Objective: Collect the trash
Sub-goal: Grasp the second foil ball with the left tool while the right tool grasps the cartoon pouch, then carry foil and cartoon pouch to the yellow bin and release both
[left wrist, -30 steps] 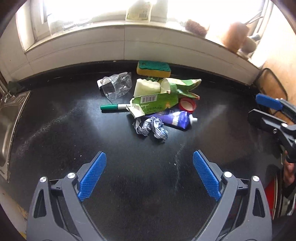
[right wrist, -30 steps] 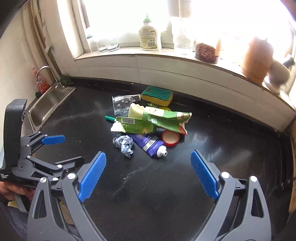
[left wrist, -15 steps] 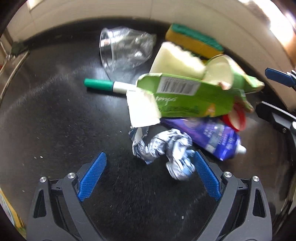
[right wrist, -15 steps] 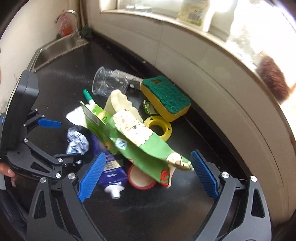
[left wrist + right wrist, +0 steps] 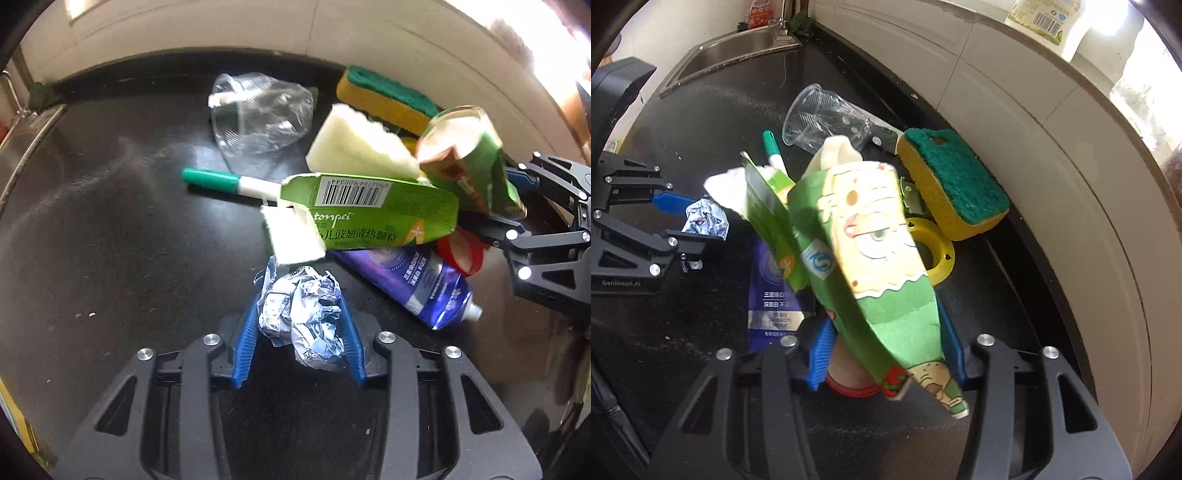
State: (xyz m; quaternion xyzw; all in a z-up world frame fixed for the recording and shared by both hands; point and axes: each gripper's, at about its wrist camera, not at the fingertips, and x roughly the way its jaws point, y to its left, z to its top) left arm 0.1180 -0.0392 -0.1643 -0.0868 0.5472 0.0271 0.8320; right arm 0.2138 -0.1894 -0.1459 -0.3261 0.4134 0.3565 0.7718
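Observation:
A heap of trash lies on the black counter (image 5: 110,258). In the left wrist view my left gripper (image 5: 298,332) points down at a crumpled silver-blue foil wrapper (image 5: 306,306). Its jaws are closing and the blue pads touch the wrapper on both sides. In the right wrist view my right gripper (image 5: 886,328) is closing on a green cartoon snack bag (image 5: 871,236), whose lower end sits pinched between the pads while the rest tilts up. A green carton (image 5: 369,210), a purple tube (image 5: 417,288) and a red lid (image 5: 461,254) lie under and beside the bag.
Around the heap are a green marker (image 5: 214,181), a clear plastic cup (image 5: 258,114), a white foam piece (image 5: 354,144), a yellow-green sponge (image 5: 953,184) and a yellow ring (image 5: 934,254). A steel sink (image 5: 738,48) lies at the far left; the tiled wall (image 5: 1052,129) rises behind.
Both grippers came down onto the heap and narrowed from wide apart. The left one now squeezes the foil wrapper, the right one the snack bag, whose far end has tipped up.

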